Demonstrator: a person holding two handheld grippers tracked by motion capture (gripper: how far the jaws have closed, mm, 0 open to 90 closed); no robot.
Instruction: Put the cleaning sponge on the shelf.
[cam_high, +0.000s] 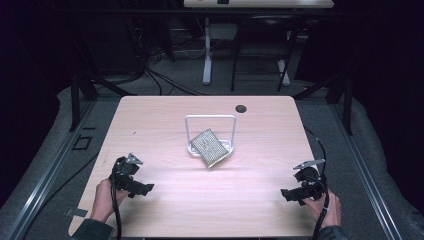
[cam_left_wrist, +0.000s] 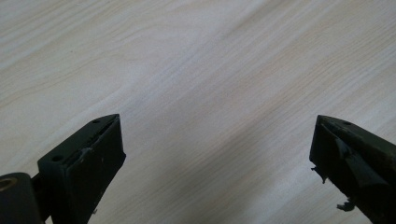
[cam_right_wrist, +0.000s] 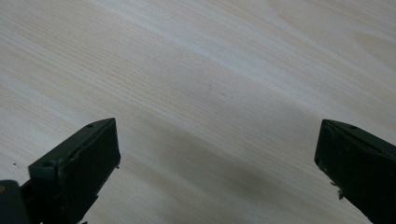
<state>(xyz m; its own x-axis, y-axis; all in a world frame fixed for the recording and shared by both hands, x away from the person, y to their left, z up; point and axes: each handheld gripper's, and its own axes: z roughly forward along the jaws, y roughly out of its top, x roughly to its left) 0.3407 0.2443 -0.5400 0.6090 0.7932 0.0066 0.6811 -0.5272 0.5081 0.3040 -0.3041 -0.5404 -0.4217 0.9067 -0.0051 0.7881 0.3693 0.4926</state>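
Centre of the table (cam_high: 165, 120), past both sets of jaws and between them, sits a flat, roughly square pad (cam_high: 209, 147) with a glittery, finely dotted silver surface. It lies tilted on one corner, leaning across the base of a white wire stand (cam_high: 210, 117), a thin rectangular frame standing upright behind it. What the pad is made of is hard to make out at this size, and its far edge blurs into the stand's base.

The left gripper (cam_high: 141, 189) is low over the near left of the table, held in a hand (cam_high: 103, 199), well short of the pad. Its jaws stand wide apart, bare pale wood grain between them in the left gripper view (cam_left_wrist: 212, 140).

The right gripper (cam_high: 289, 194) mirrors it at the near right, jaws spread just as wide, nothing between them but streaky wood (cam_right_wrist: 215, 140). The black jaw tips look chipped and frayed at the edges.

A small dark round hole (cam_high: 241, 108) marks the tabletop beyond the stand.
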